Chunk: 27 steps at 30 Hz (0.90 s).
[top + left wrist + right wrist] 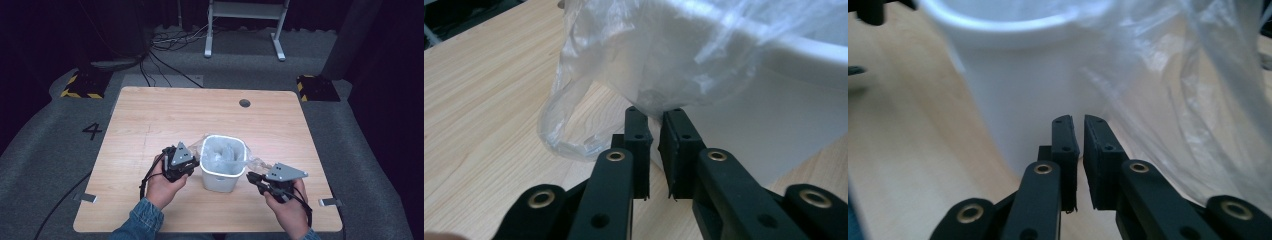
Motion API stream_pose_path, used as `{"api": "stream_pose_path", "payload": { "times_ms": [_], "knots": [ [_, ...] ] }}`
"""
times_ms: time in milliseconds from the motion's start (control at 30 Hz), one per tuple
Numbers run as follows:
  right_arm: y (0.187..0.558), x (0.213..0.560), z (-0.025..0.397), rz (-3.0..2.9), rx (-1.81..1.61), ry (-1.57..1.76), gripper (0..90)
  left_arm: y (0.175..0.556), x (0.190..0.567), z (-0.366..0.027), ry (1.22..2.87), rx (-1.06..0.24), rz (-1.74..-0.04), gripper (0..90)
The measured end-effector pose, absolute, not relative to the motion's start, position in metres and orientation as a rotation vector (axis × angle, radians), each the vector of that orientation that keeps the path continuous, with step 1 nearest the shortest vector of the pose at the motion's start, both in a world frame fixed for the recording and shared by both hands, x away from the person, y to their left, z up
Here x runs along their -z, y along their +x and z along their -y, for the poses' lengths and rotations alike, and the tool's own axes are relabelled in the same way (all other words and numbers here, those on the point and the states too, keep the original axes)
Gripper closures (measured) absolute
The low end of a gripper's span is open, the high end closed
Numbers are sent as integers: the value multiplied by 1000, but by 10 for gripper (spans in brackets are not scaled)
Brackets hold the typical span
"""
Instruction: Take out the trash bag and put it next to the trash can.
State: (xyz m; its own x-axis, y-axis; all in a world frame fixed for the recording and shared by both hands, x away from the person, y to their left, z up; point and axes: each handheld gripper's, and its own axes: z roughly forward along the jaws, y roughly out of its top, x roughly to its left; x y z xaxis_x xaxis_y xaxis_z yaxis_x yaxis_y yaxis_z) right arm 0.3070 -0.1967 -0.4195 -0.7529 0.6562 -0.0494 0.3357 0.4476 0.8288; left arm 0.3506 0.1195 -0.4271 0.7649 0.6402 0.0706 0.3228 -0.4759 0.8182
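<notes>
Lighting's pretty even on the wooden table (pixel 150 130) in the high view, but the room around it drops into near black. That shot is soft and low-res. Both gripper views are bright, the white bin (pixel 1013 100) and plastic bag (pixel 624 55) washed out, with near edges blurry

From above, the white bin (pixel 223 167) hides its own floor under the clear plastic bag (pixel 226 152) lining it, too crumpled to read. The left gripper (pixel 186 161) has its jaw tips tucked behind the bin's left wall. In the left gripper view the bin runs off the frame's top and right edges. In the right gripper view the bin's rim is blurred and cut at the top, and the bag spills past the right edge.
</notes>
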Motion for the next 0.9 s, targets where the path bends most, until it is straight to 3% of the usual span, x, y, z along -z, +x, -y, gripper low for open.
{"api": "stream_pose_path", "payload": {
  "times_ms": [200, 533, 767, 900],
  "knots": [
    [342, 430, 192, -2262, -1162, 885, 717, 348, 426, -117, 2097, -440, -694, 782],
    [328, 429, 193, -2306, -1171, 843, 765, 315, 420, -109, 2171, -462, -621, 810],
    [313, 432, 210, -2285, -1236, 897, 700, 307, 421, -119, 2115, -514, -673, 693],
    [321, 428, 220, -2252, -1346, 994, 746, 312, 420, -123, 2080, -509, -716, 702]
  ]
}}
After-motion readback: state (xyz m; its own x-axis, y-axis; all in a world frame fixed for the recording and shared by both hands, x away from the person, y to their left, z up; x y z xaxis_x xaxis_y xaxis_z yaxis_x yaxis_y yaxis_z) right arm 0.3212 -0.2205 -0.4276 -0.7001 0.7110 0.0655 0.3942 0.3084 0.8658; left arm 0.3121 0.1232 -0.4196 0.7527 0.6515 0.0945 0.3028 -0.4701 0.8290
